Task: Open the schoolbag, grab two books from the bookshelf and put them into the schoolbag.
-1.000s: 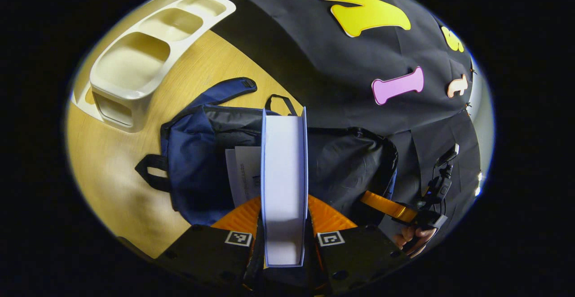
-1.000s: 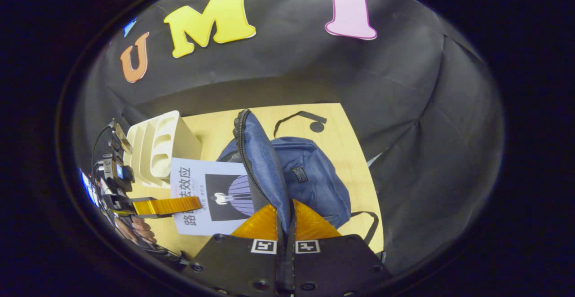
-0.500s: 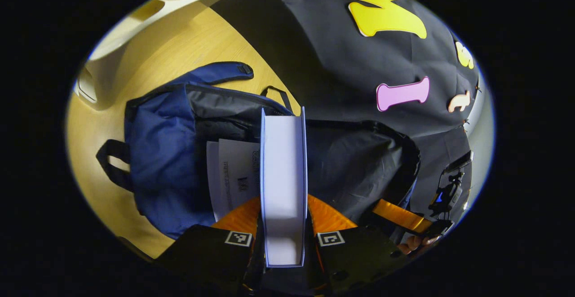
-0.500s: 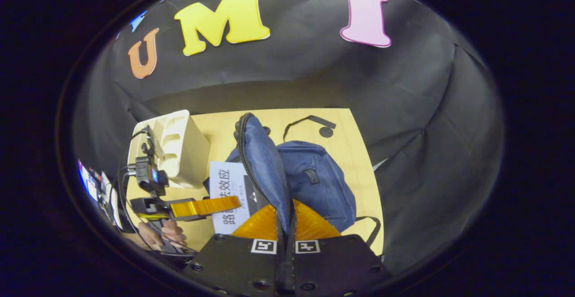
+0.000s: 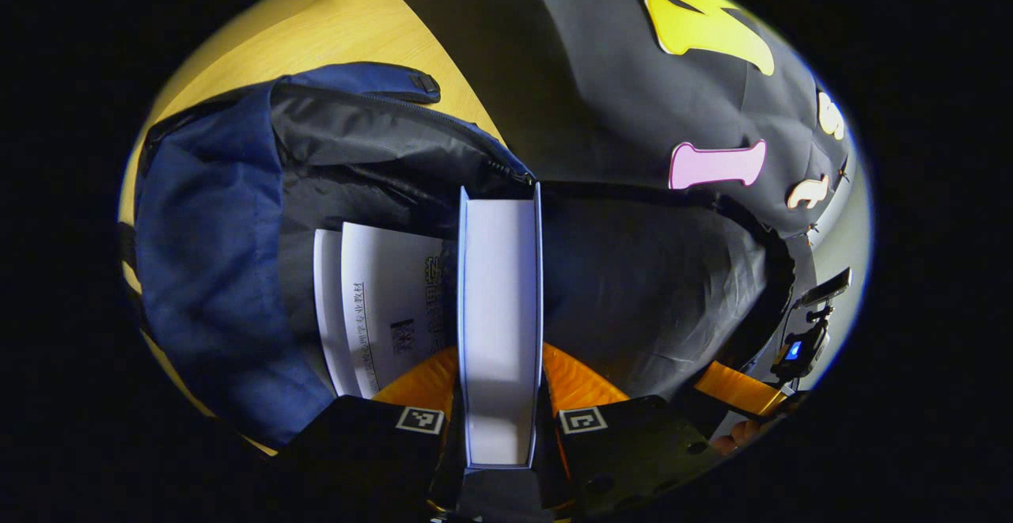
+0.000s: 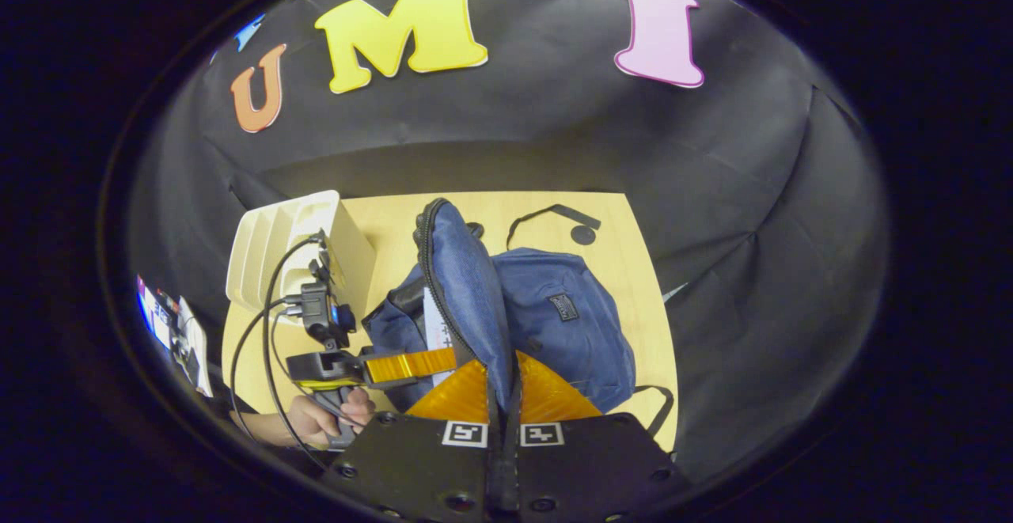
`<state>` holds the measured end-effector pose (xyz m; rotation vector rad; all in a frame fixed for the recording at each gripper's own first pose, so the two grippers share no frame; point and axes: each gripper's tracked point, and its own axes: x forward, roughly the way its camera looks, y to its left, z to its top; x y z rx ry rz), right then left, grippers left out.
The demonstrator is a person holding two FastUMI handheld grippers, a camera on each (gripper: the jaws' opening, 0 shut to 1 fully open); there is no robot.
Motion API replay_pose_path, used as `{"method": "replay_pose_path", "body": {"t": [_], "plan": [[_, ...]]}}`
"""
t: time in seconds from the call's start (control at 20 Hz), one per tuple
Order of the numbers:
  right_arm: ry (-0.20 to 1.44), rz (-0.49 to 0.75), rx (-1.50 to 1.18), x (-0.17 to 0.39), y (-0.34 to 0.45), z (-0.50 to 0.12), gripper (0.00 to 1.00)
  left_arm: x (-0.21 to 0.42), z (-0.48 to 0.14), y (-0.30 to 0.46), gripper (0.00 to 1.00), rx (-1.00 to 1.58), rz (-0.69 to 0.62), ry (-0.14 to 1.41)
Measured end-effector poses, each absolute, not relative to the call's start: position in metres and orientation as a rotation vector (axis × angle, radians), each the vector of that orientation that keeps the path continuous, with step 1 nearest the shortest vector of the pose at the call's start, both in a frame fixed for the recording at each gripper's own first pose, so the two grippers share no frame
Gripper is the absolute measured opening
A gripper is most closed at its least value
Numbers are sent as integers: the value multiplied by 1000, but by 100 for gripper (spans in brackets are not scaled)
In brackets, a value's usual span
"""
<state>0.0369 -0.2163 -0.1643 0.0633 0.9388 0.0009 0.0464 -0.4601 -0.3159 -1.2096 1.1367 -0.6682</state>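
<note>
Book (image 5: 500, 309) lowered into schoolbag (image 5: 206, 254), hand-held gripper (image 5: 500, 396) clamped

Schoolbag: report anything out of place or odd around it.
Nothing stands out. The schoolbag lies open on the table; the right gripper pinches its flap up, the left gripper holds a book at the opening.

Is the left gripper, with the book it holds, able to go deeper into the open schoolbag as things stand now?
Probably yes. The right gripper holds the flap up, so the schoolbag gapes. The left gripper grips the book beside the first book.
</note>
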Motion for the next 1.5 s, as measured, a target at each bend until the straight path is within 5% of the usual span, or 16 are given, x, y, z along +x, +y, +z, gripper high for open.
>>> {"method": "replay_pose_path", "body": {"t": [0.4, 0.45, 0.5, 0.85, 0.9, 0.95, 1.5], "plan": [[953, 7, 70, 41, -215, -172, 0, 41, -333, -460, 42, -1239, -659, 1206], [956, 7, 72, 41, -214, -174, 1, 40, -341, -458, 55, -1179, -645, 1222], [962, 9, 78, 41, -213, -176, 1, 38, -344, -456, 51, -1145, -644, 1232], [967, 12, 91, 40, -204, -185, 1, 32, -347, -411, 69, -853, -521, 1321], [967, 14, 97, 40, -201, -186, 1, 36, -338, -400, 82, -817, -504, 1301], [967, 18, 105, 39, -197, -188, 1, 42, -332, -385, 69, -761, -476, 1261], [940, 37, 148, 33, -147, -195, 5, 90, -215, -230, 70, -335, -265, 873]]}}
